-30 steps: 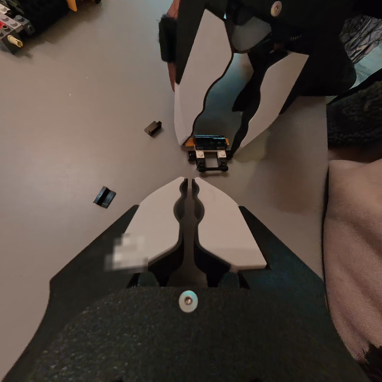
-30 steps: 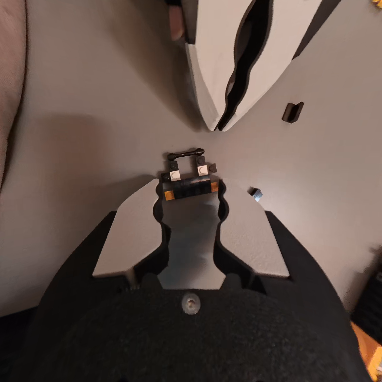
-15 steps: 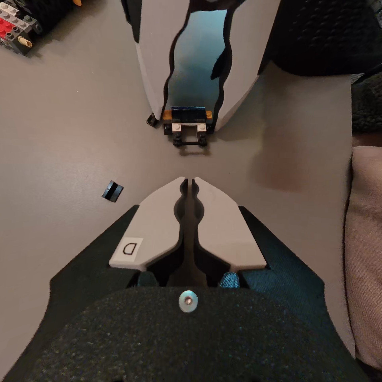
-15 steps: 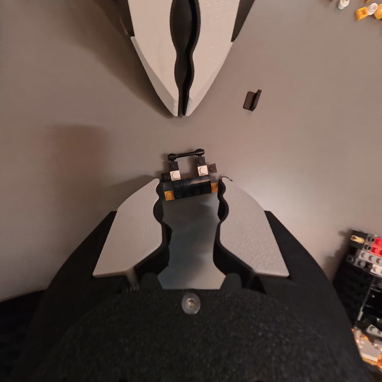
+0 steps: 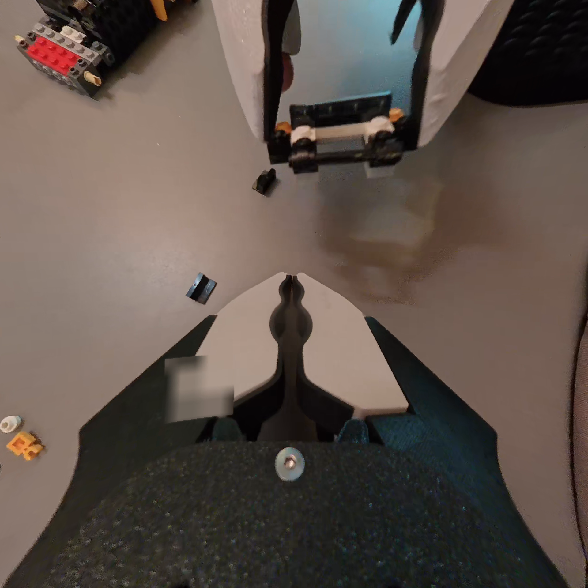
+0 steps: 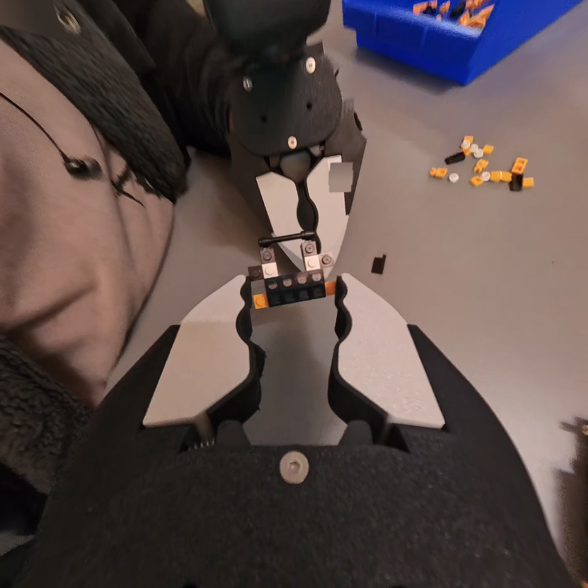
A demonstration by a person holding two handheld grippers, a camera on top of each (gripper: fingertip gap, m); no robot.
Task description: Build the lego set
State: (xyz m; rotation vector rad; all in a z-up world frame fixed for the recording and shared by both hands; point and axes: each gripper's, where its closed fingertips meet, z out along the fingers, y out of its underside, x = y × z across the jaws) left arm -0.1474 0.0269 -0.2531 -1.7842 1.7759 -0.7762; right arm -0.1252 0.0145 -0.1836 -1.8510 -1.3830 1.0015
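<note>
Grey tabletop [image 5: 127, 222] forms the work surface in both views. Left wrist view, nearest first: the left gripper [image 5: 291, 276] has its fingers pressed together at the tips, nothing between them. At 8 o'clock lie a white round stud [image 5: 10, 423] and an orange clip piece [image 5: 24, 444]. At 10 o'clock, just beside the fingertips, sits a black grooved piece [image 5: 201, 288]; further out at 12 o'clock lies a small black piece [image 5: 264, 182]. Beyond it the right gripper [image 5: 342, 133] clamps the lego sub-assembly [image 5: 340, 136] by its two ends, raised off the table. At 11 o'clock, far, stands a partly built model with a red plate [image 5: 60, 57].

Right wrist view: the fingers stand moderately apart, gripping the black-and-orange sub-assembly [image 6: 294, 280] at the tips, its black bar [image 6: 286, 239] facing away. At 2 o'clock lies a scatter of orange and white pieces [image 6: 483, 168]; at 1 o'clock, far, a blue bin [image 6: 445, 47].
</note>
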